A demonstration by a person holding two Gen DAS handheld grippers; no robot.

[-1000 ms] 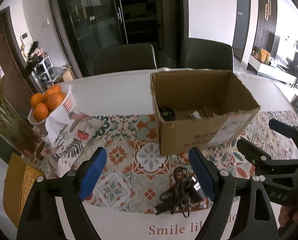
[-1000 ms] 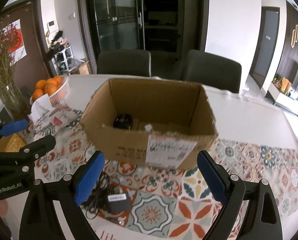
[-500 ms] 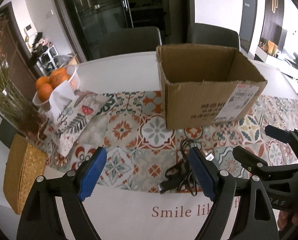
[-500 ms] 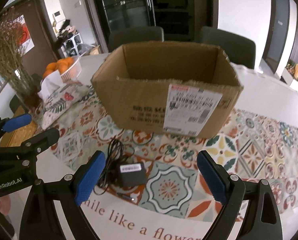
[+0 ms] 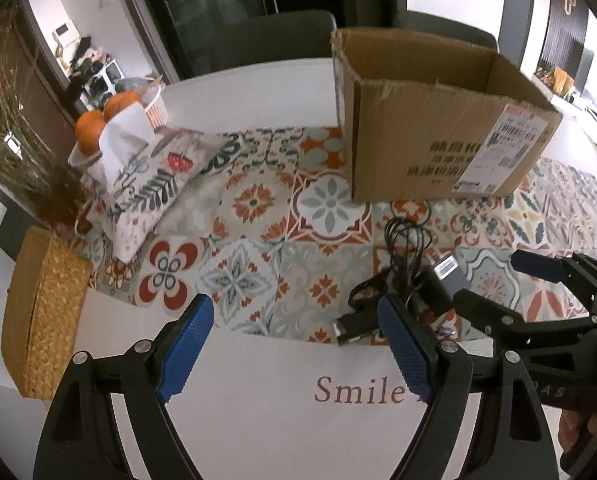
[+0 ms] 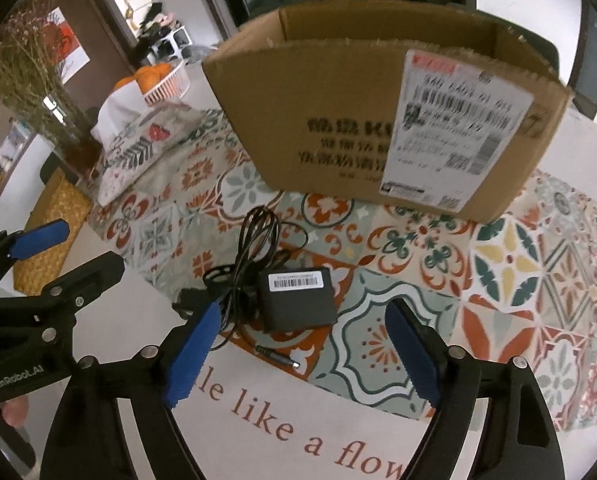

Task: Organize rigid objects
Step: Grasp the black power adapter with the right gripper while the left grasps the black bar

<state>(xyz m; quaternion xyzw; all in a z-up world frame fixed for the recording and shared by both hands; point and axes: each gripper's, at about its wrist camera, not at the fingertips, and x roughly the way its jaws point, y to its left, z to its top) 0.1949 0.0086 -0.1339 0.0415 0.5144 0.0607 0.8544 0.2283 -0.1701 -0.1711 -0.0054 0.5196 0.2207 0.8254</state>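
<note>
Cardboard box (image 6: pixel 338 120): matt brown corrugated board, torn rim, glossy paper label. Power adapter (image 6: pixel 296 300): matt black plastic, smooth; cord (image 6: pixel 254 248) thin, rubbery. Table runner (image 5: pixel 258 216): printed cloth, matt. Bench (image 5: pixel 266 408): smooth white. Basket (image 5: pixel 42 312): rough woven straw. Right claw (image 6: pixel 298 354) pads: textured blue rubber.

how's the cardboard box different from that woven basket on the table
The cardboard box is plain brown card with a white shipping label and black print; the woven basket is golden wicker, unmarked. The box stands tall on the patterned runner; the basket sits low at the table's edge, off the runner. The box is open on top; whether the basket is open I cannot tell. Both are boxy containers resting on the same table.
</note>
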